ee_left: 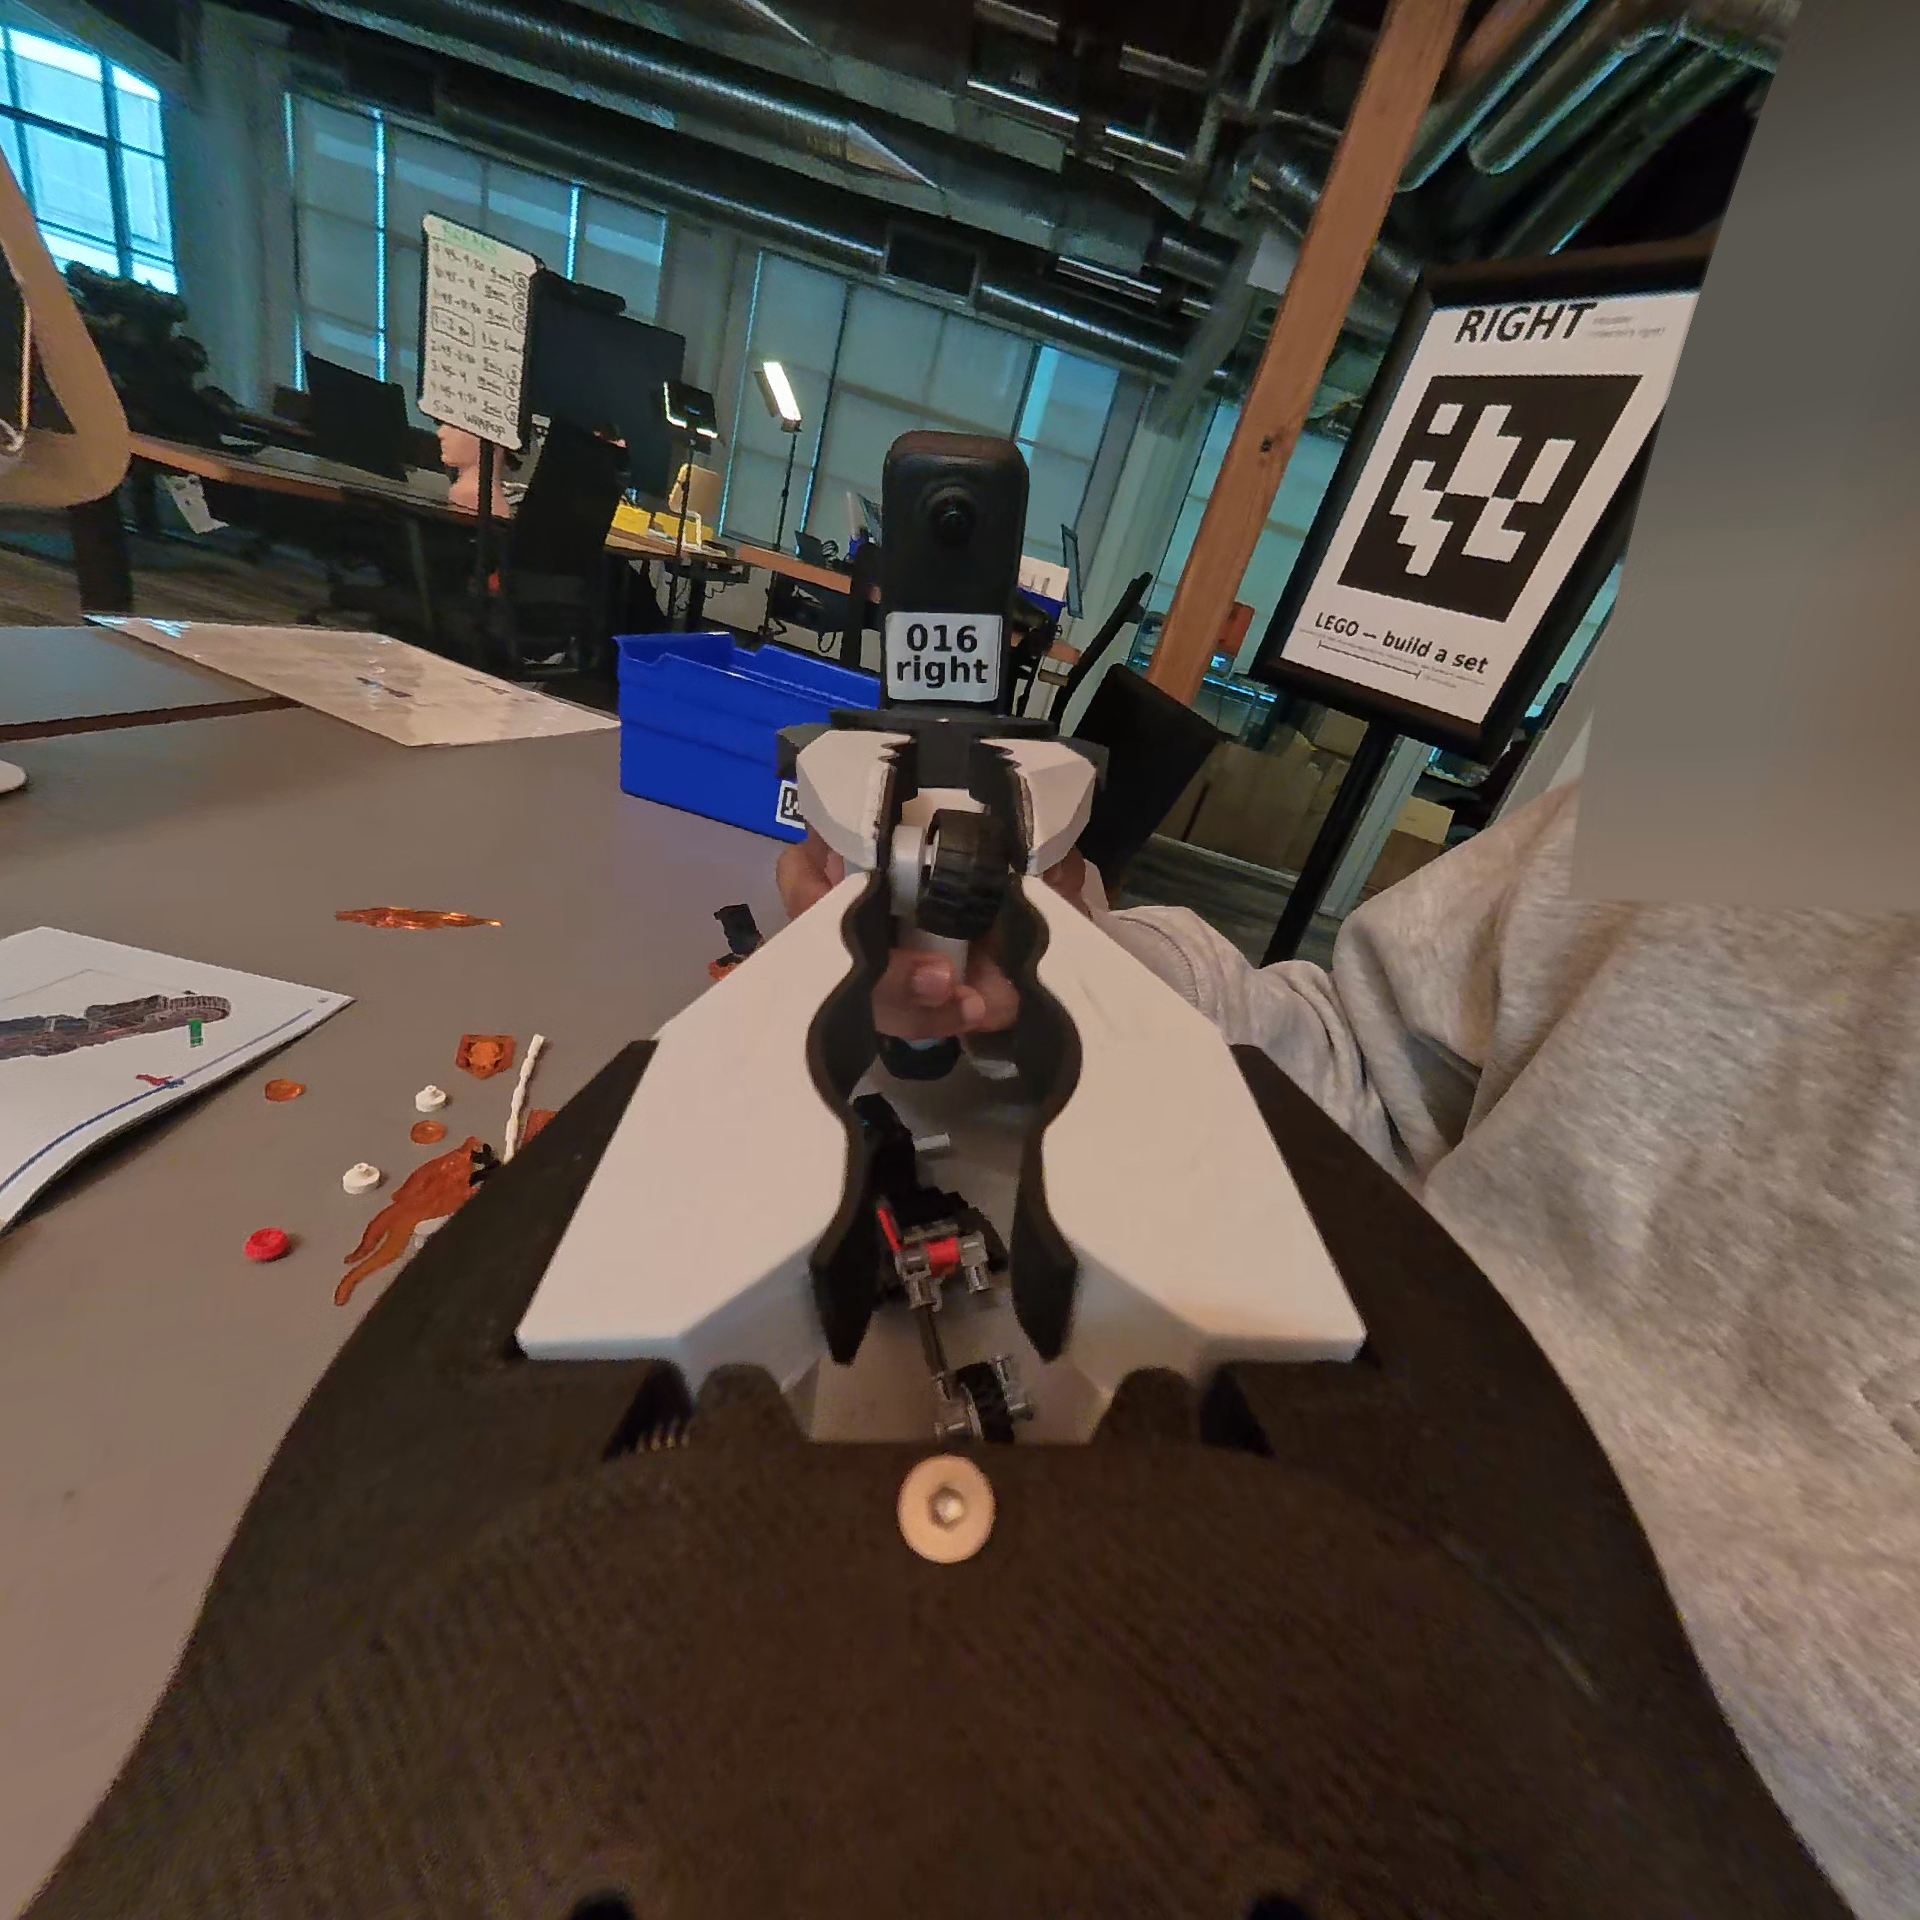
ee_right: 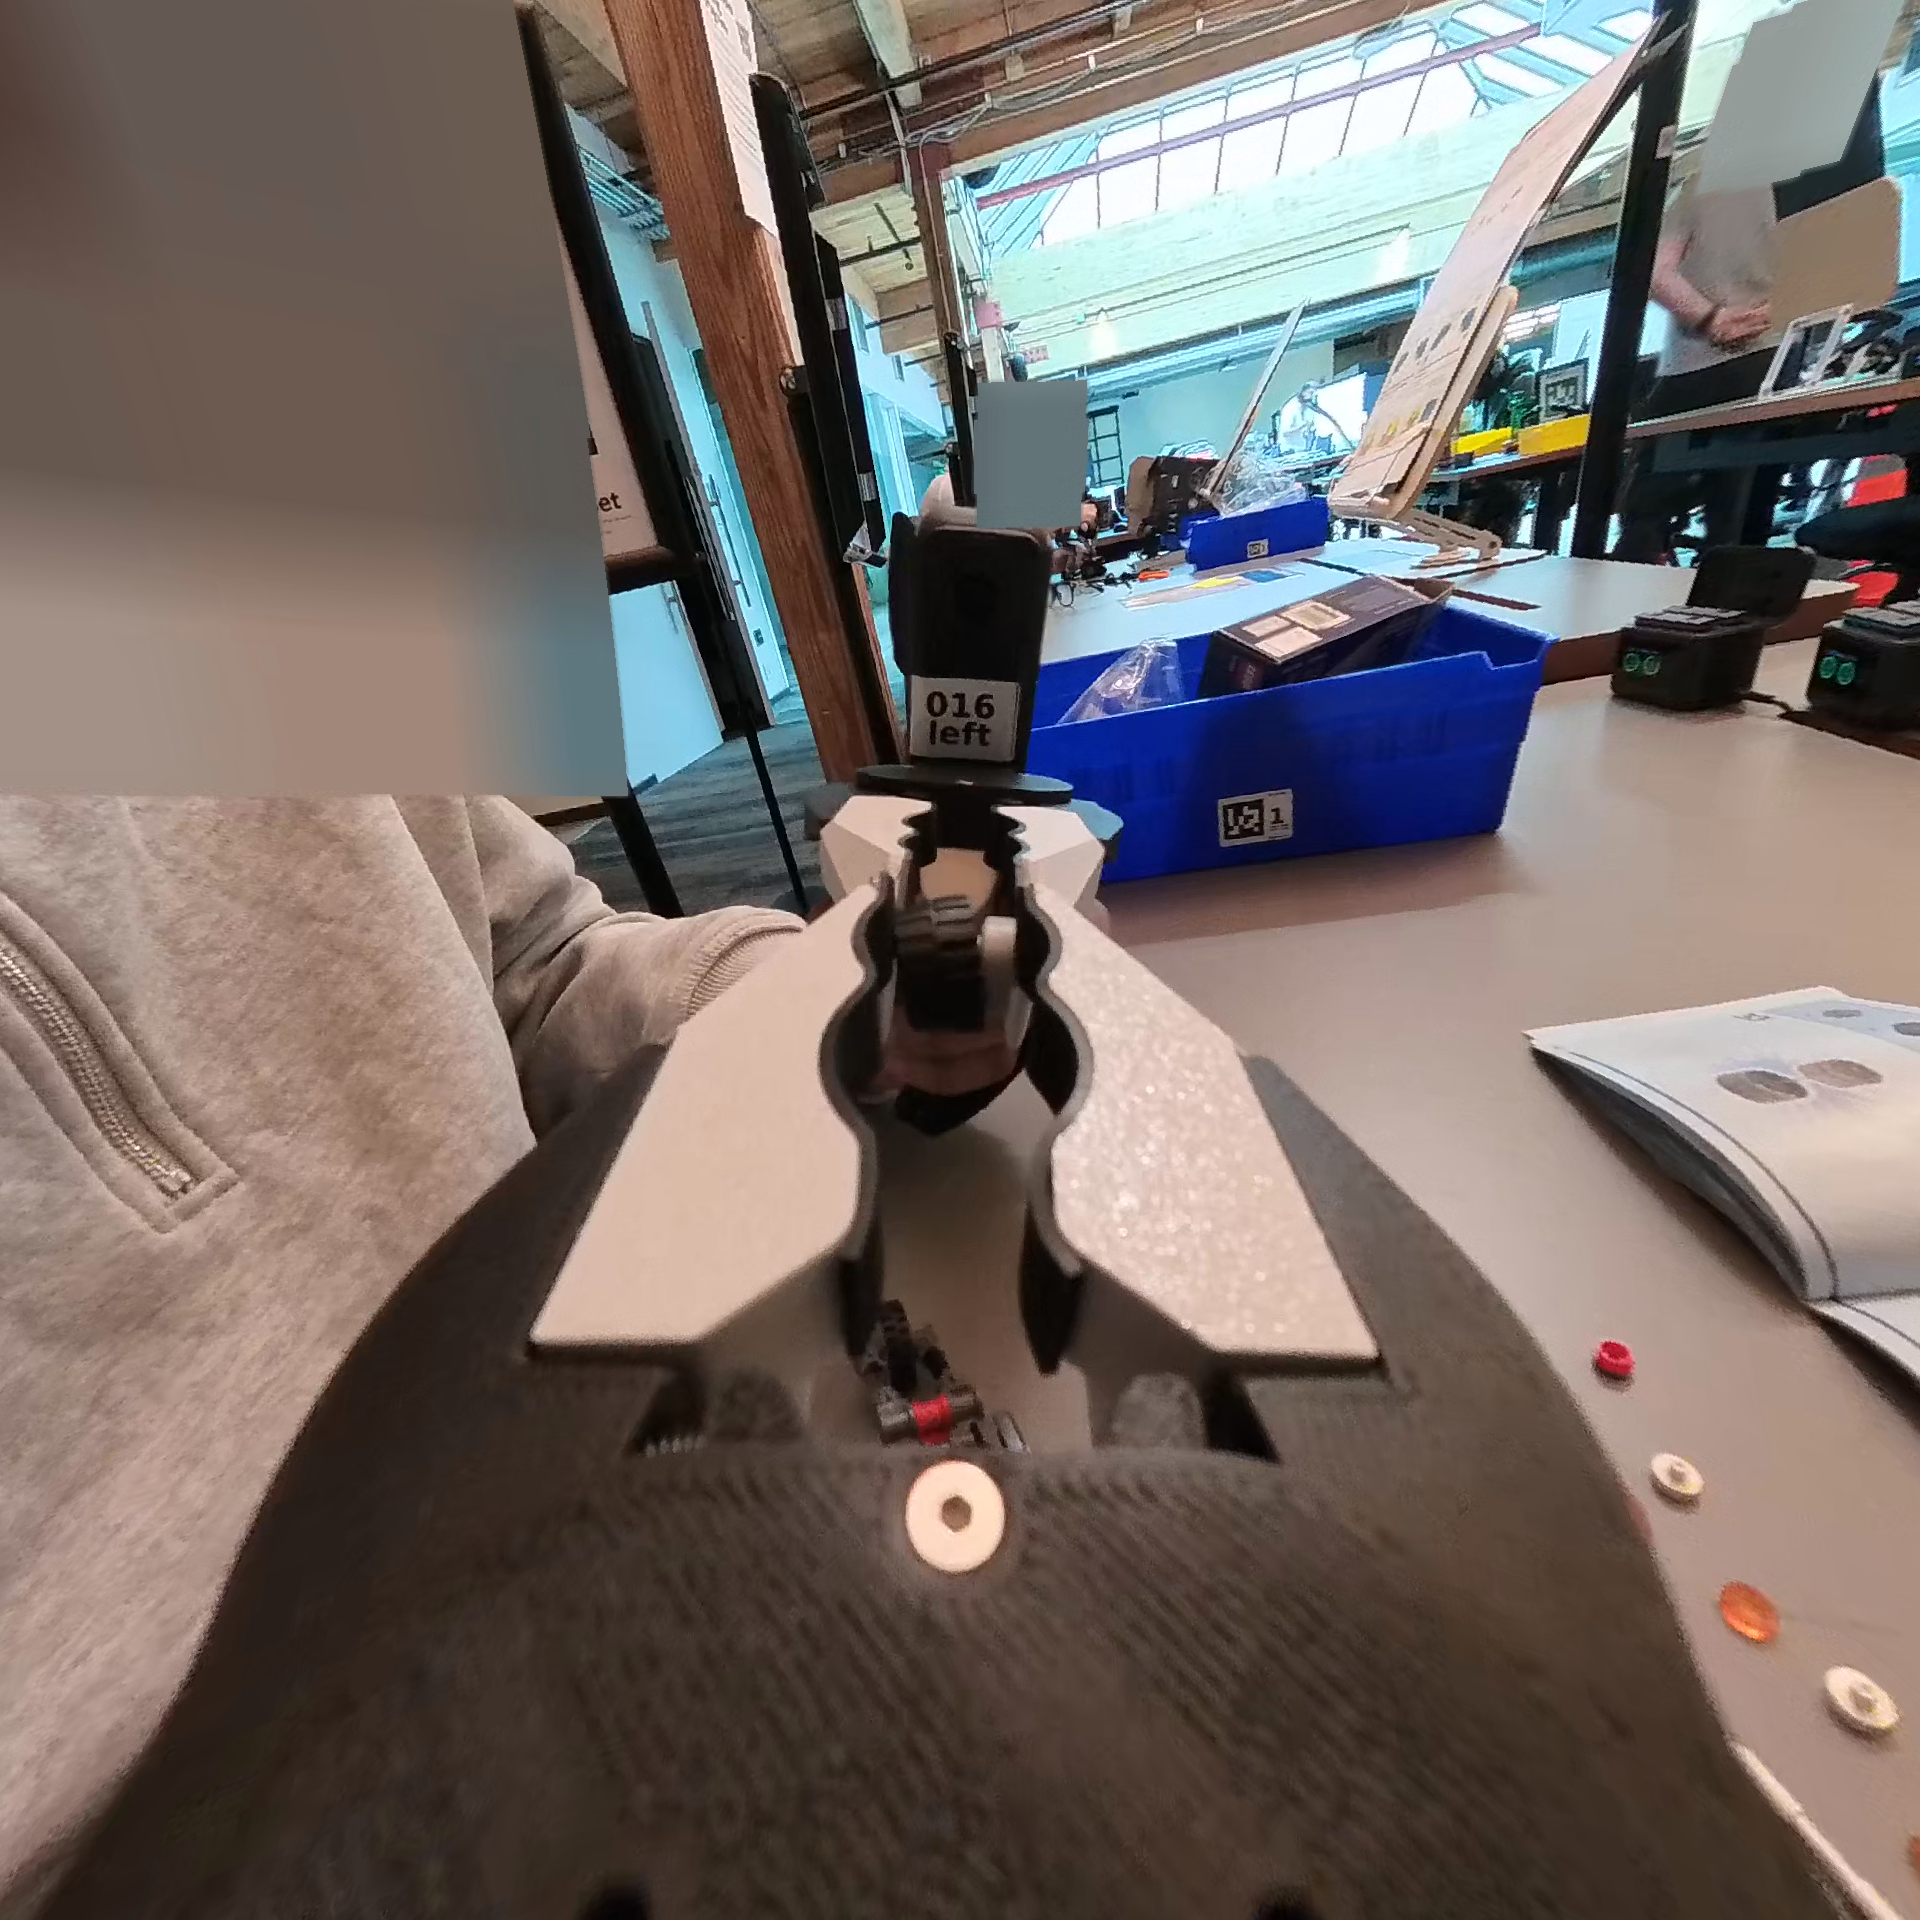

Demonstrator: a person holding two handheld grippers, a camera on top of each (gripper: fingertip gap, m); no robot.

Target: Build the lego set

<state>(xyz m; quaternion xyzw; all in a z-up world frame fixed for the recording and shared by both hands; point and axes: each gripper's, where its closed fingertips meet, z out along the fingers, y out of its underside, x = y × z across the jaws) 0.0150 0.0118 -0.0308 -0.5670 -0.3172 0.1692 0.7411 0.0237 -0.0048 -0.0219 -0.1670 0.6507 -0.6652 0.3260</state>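
Grey table (ee_left: 312, 831), seen from beside the seated person. A blue bin (ee_right: 1299, 758) stands at 1 o'clock from the right gripper (ee_right: 956, 935), and an open instruction booklet (ee_right: 1714, 1122) lies at 3 o'clock. The left gripper (ee_left: 956, 883) meets the right gripper tip to tip above the table. Each has its fingers drawn close and appears to pinch the same wheel (ee_left: 966, 873), a black tyre on a pale hub. A grey, black and red sub-assembly (ee_left: 935, 1257) shows at 6 o'clock, below the fingers; its support is hidden. Loose studs (ee_left: 358, 1177) lie at 9 o'clock.

Step, as judged: seating or handing over the wheel. The next move calls for one firm grip and careful alignment with the sub-assembly.
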